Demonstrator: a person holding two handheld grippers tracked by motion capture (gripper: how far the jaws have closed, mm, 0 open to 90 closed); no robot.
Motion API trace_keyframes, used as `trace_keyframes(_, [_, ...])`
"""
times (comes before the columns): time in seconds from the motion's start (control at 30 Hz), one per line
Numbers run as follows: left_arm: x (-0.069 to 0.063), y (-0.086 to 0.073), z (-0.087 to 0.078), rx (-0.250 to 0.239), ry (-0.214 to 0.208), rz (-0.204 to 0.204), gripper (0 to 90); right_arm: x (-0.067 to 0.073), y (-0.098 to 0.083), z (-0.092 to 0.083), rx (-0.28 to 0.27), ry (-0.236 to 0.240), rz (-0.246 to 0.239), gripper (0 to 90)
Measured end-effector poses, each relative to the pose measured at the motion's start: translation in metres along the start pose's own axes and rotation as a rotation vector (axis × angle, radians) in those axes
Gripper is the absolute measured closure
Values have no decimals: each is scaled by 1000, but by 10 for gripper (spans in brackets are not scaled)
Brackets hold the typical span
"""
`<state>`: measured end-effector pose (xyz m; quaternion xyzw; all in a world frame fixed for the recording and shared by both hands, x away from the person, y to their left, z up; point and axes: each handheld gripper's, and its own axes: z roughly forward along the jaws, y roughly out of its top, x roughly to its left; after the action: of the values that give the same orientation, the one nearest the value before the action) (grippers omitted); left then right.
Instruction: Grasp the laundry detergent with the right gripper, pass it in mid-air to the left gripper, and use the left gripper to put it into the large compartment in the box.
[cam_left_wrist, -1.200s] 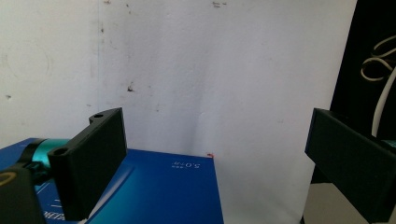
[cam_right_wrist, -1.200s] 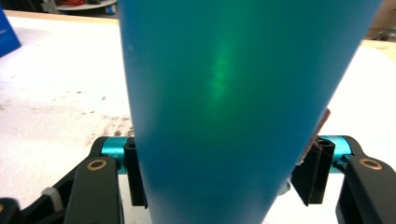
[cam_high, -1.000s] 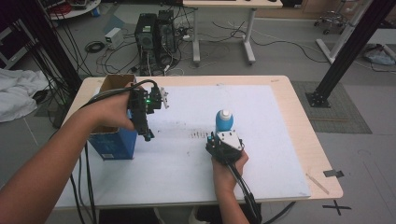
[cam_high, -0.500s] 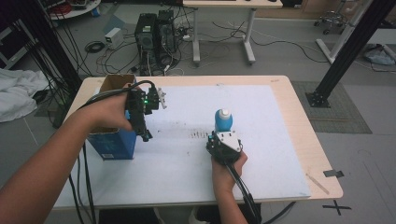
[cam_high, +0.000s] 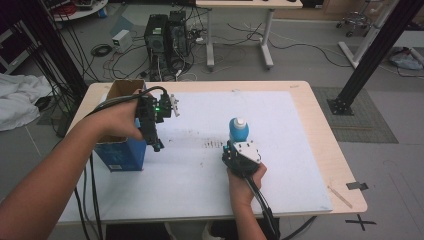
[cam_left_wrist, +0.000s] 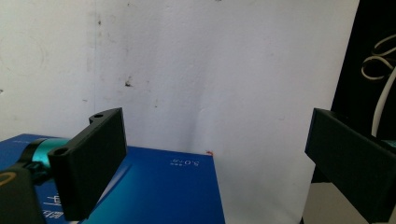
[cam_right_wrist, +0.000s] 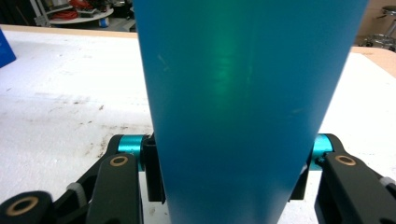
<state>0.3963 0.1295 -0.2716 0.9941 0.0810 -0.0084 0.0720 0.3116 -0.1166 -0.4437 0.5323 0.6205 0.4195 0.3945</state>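
Right tool (cam_high: 236, 146) is clamped on a smooth blue plastic bottle with a white cap (cam_high: 238, 129); the glossy blue body (cam_right_wrist: 243, 107) is seen pressed between both black jaws in the right gripper view, with teal pivot pins on either side. Bottle is held upright near the middle of the table, base at or just above the sheet, contact not resolvable.

Left tool (cam_high: 156, 142) is held wide apart, nothing between the jaws; flat matte black pads (cam_left_wrist: 93, 158) are seen well separated in the left gripper view. It is pointed downward, just beside the right edge of a blue rectangular cardboard box with white print (cam_high: 120, 150), open brown flaps at its top. The box's smooth blue face (cam_left_wrist: 154, 191) is seen below the left pad.

Light wooden table (cam_high: 320, 130) is covered by a white matte sheet (cam_high: 200, 175), scuffed with dark specks and smears between the two tools.

Grey floor behind is occupied by a black computer tower (cam_high: 162, 37) and loose cables.
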Motion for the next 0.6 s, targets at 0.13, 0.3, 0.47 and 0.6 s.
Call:
trace_keyframes(0.13, [0, 1, 1, -2, -3, 0, 56, -3, 1, -3, 4, 18, -6, 466])
trace_keyframes(0.3, [-1, 5, 1, -3, -2, 6, 56, -10, 4, -10, -13, 72, -18, 466])
trace_keyframes(0.47, [-2, 9, 0, -1, -2, 14, 56, -18, 9, -17, -24, 136, -28, 465])
trace_keyframes(0.6, [-3, 12, -2, -2, -1, 20, 56, -23, 13, -22, -27, 192, -28, 464])
